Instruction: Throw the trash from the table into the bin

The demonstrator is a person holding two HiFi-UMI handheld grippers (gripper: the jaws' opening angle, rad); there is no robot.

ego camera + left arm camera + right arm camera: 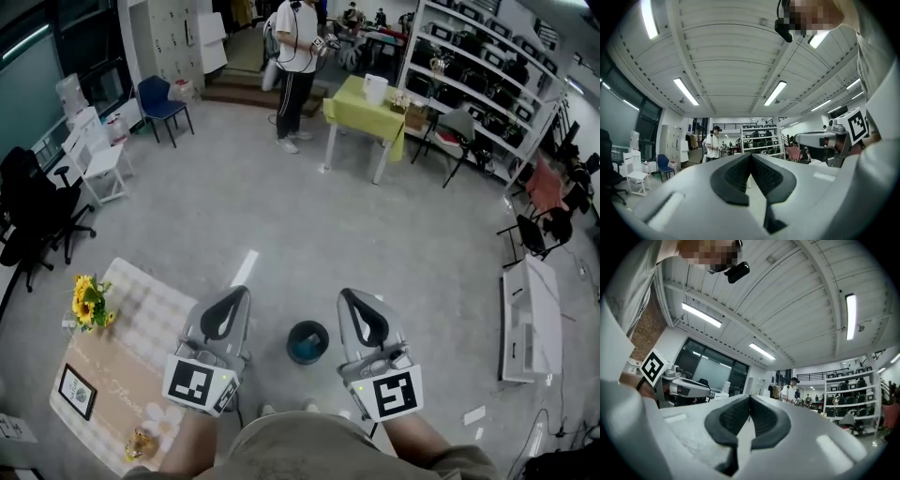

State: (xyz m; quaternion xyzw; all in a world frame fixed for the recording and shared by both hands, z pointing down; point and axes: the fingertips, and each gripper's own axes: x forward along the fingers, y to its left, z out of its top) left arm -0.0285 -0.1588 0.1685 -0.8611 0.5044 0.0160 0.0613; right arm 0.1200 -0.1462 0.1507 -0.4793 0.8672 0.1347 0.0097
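A round dark bin with a bluish inside stands on the floor, below and between my two grippers. My left gripper and right gripper are held up side by side, pointing level across the room. In the left gripper view the left gripper has its dark pads meeting at the tips with nothing in them. The right gripper is likewise shut and empty. The table with a checked cloth lies at lower left. A small crumpled golden piece rests near its front corner.
On the table stand yellow flowers and a small picture frame. A person stands far off by a green-topped table. Shelves line the back right, a black office chair is left, a white cabinet right.
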